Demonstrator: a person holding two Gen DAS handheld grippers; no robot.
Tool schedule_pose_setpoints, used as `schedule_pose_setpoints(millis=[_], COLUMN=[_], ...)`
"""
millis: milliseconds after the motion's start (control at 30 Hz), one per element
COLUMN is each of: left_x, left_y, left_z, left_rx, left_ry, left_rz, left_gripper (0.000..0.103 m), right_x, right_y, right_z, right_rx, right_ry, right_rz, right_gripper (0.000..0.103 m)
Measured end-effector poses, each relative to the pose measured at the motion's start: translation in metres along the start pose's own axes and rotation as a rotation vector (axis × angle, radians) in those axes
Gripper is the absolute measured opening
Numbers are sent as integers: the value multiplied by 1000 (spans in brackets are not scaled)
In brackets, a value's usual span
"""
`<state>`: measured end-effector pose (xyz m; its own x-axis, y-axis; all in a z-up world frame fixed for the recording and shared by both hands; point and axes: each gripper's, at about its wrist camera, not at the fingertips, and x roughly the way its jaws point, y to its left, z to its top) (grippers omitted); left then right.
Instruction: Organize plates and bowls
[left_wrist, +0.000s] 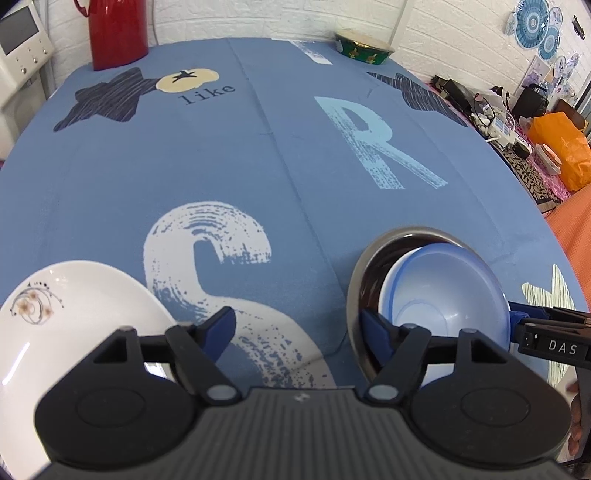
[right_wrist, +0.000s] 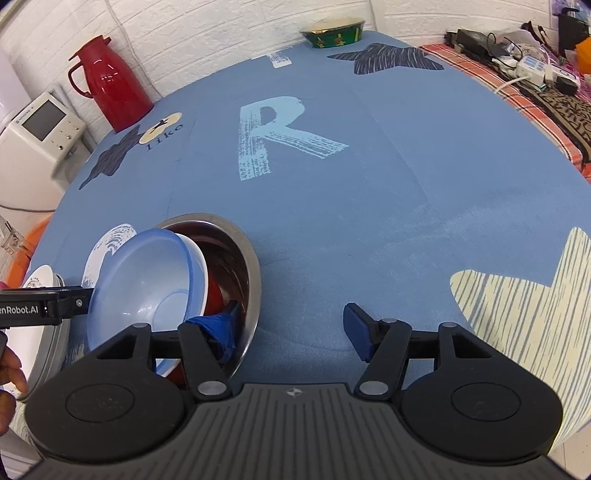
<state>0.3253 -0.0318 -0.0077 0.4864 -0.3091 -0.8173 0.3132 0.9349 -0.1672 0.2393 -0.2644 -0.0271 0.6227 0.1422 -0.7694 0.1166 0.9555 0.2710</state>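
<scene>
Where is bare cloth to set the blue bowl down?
Free: the cloth around the printed R, and between the steel bowl and the cream star. Crowded: the near-left corner, with the blue bowl, white plate and both tools.

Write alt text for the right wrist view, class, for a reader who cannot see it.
The open right gripper hovers beside a steel bowl holding a red bowl and a tilted blue bowl. They sit on a blue tablecloth, with a red jug at the far edge.
</scene>
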Motion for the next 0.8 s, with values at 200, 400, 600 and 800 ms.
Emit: schedule_pose_setpoints(millis=[200, 400, 600, 800], left_x=[-1, -1, -1, -1], left_y=[-2, -2, -2, -3], left_z=[-1, -2, -3, 0], left_rx=[-1, 0, 2, -29], left_ry=[0, -12, -12, 24], left_rz=[17, 13, 14, -159], left_gripper=[73, 74, 73, 2], right_x=[-2, -1, 0, -3], right_y=[-1, -3, -8, 7], right_z=[-9, -6, -9, -8], right_rx=[12, 12, -19, -91], right_ry=[-65, -63, -78, -82], right_rz=[-5, 22, 129, 139], right_gripper=[48, 43, 30, 5])
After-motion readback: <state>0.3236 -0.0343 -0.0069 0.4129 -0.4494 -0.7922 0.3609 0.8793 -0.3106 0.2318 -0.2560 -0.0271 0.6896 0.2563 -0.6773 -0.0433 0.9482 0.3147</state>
